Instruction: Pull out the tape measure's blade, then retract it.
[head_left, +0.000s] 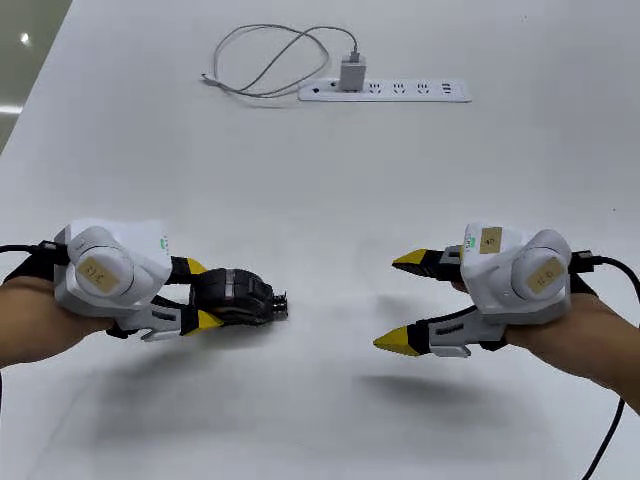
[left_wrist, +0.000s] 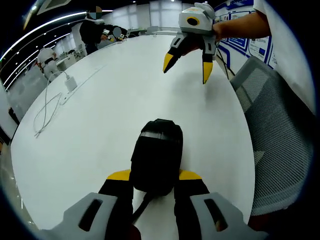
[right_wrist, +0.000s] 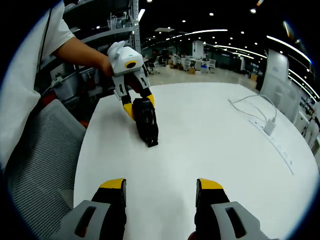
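A black tape measure (head_left: 238, 297) rests on the white table, clamped between the yellow-tipped jaws of my left gripper (head_left: 199, 294). Its blade tip pokes out toward the right; no length of blade is drawn out. In the left gripper view the tape measure (left_wrist: 157, 156) sits between the jaws of my left gripper (left_wrist: 155, 175). My right gripper (head_left: 405, 301) hovers open some way to the right of it, with nothing between its jaws. The right gripper view looks past my right gripper (right_wrist: 161, 184) at the tape measure (right_wrist: 146, 121) held by the left gripper (right_wrist: 136, 105).
A white power strip (head_left: 385, 90) with a plugged-in charger and a looped grey cable (head_left: 265, 60) lies at the far side of the table. A grey mesh chair (left_wrist: 277, 130) stands beside the table edge. People sit at the far end of the room.
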